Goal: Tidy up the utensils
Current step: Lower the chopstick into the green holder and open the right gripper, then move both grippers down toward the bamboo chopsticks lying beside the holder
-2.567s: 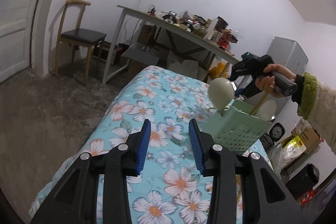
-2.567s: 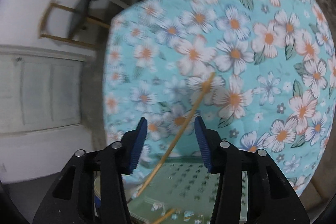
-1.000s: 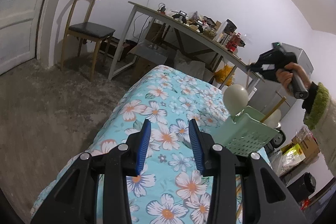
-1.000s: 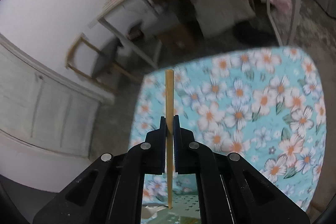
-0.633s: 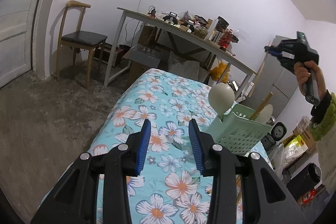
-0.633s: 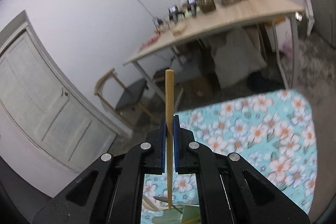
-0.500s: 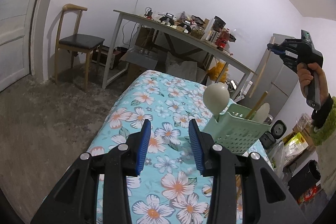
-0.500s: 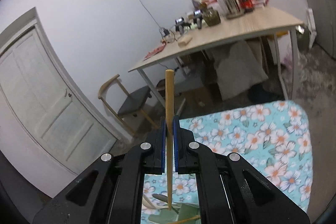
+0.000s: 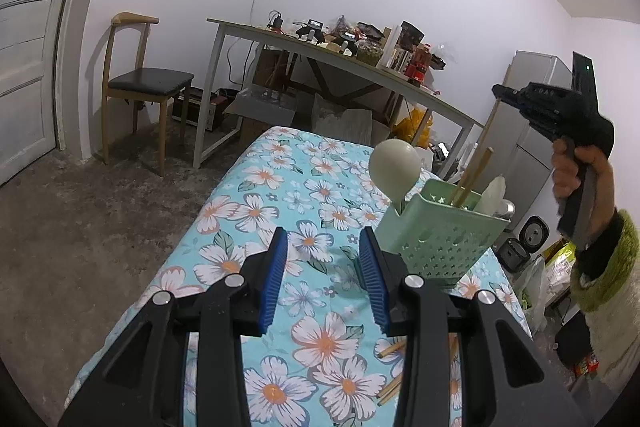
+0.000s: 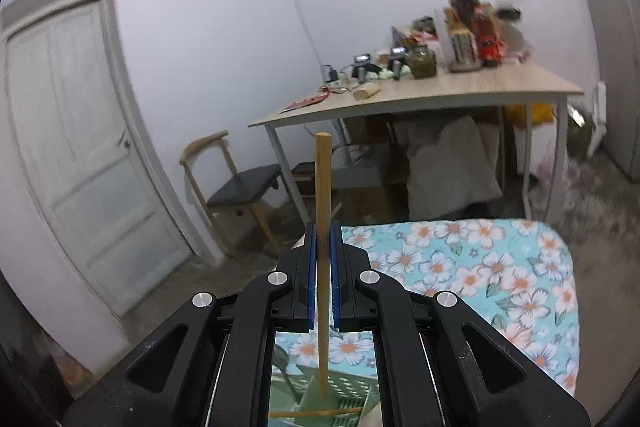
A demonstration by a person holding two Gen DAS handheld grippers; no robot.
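Observation:
A pale green perforated utensil basket (image 9: 442,239) stands on the floral tablecloth (image 9: 296,195). It holds a cream ladle (image 9: 394,165), a white spoon (image 9: 493,191) and a wooden chopstick (image 9: 474,177). My right gripper (image 10: 323,247) is shut on another wooden chopstick (image 10: 322,187), held upright above the basket (image 10: 344,393); it also shows in the left wrist view (image 9: 500,95). My left gripper (image 9: 323,267) is open and empty, low over the cloth just left of the basket. Loose chopsticks (image 9: 390,349) lie on the cloth near it.
A long cluttered desk (image 9: 340,51) stands behind the table, with a wooden chair (image 9: 144,83) to its left and a white door (image 10: 76,155). A grey fridge (image 9: 532,131) and floor clutter sit at the right. The table's far edge (image 10: 560,251) drops to bare floor.
My right gripper closed on a chopstick in the basket and lifted it up, tilting from looking down at the cloth to facing the room. My left gripper stayed open in place.

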